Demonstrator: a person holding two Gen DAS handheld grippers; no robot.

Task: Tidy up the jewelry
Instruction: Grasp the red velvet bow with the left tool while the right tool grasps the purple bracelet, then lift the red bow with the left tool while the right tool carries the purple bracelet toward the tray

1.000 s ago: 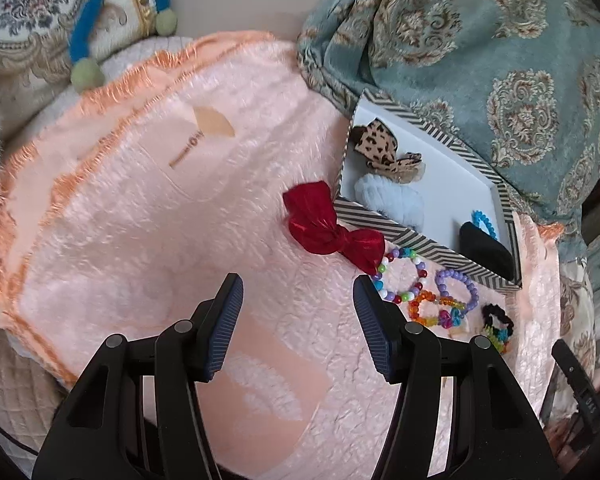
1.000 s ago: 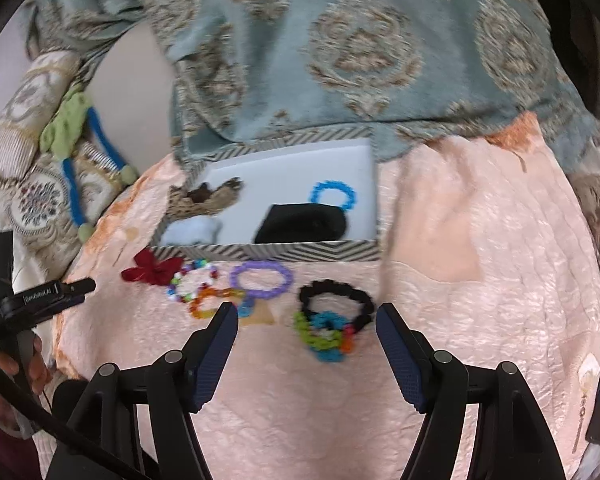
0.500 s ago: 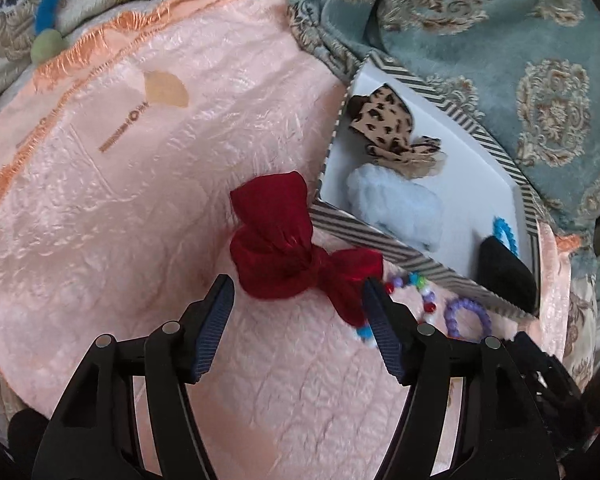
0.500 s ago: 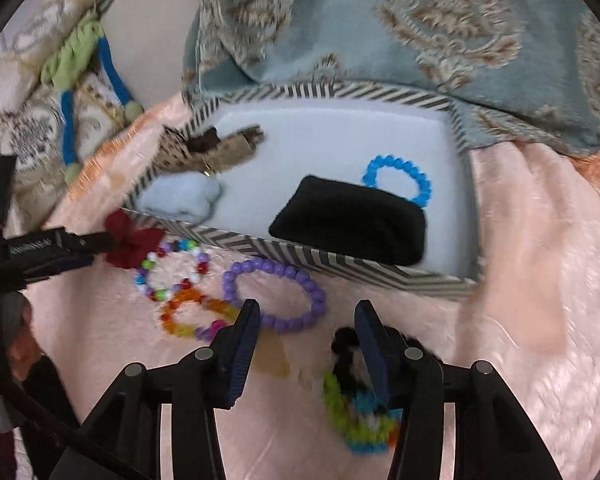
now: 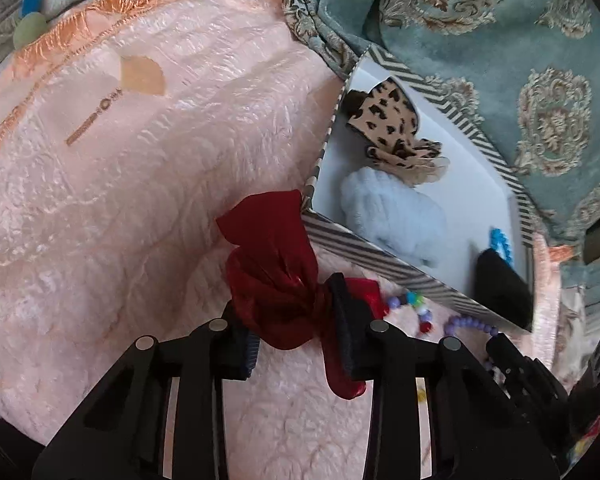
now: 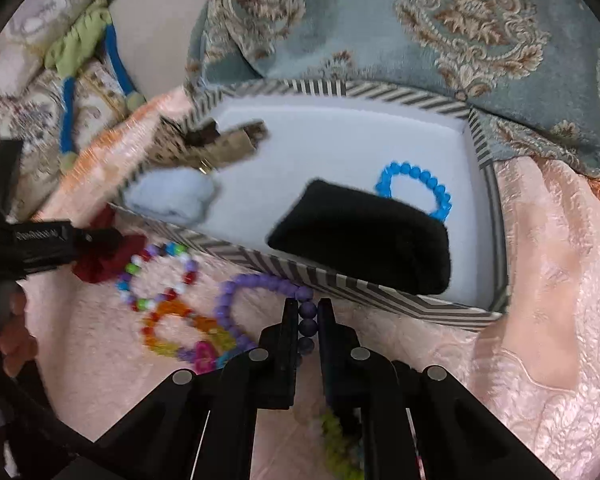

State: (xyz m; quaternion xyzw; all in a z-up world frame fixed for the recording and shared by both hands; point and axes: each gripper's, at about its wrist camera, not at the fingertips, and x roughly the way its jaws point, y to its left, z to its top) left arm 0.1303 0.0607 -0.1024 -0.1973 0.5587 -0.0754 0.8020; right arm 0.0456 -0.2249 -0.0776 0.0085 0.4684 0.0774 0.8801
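Left claw (image 5: 292, 332) pinches the red bow (image 5: 278, 276) at its knot, just outside the striped tray (image 5: 380, 258) on the pink blanket (image 5: 140, 200). Bow looks soft and light; knot is the firmest hold. Right claw (image 6: 309, 320) is nearly closed on the purple bead bracelet (image 6: 256, 284): hard, round, likely slippery beads, so grip across the strand.

Left tongs (image 5: 290, 340), low in the frame's centre, are pinched on a red bow (image 5: 276, 276); right tongs (image 6: 308, 320), bottom centre, clamp a purple bracelet (image 6: 260, 292).
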